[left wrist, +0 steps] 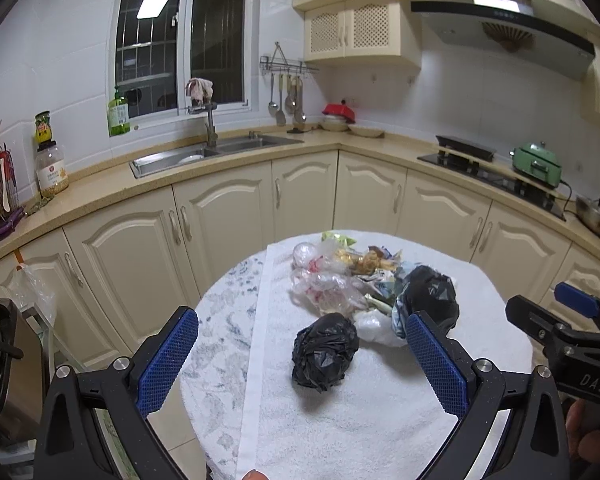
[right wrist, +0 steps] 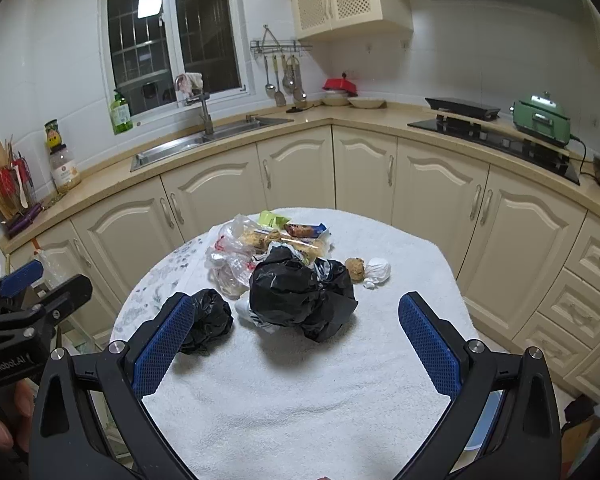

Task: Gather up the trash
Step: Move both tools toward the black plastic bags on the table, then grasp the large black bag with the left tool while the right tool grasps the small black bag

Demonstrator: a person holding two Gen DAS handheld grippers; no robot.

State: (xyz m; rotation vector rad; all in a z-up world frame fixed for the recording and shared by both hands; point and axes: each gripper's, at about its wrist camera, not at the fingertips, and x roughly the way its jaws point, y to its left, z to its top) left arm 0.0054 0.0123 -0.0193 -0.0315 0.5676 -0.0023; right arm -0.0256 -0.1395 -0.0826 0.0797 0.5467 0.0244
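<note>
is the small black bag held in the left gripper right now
No, the small black bag lies loose on the white towel, and the left gripper stands wide open, touching nothing.

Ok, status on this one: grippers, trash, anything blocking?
Left gripper open, empty. Right gripper open, empty. Trash pile and two black bags, small and large, untouched on the white towel. Nothing in the way.

left gripper (left wrist: 302, 358) | right gripper (right wrist: 296, 346) | black frames | blue mesh-textured fingers (left wrist: 168, 360) | silver screws
</note>
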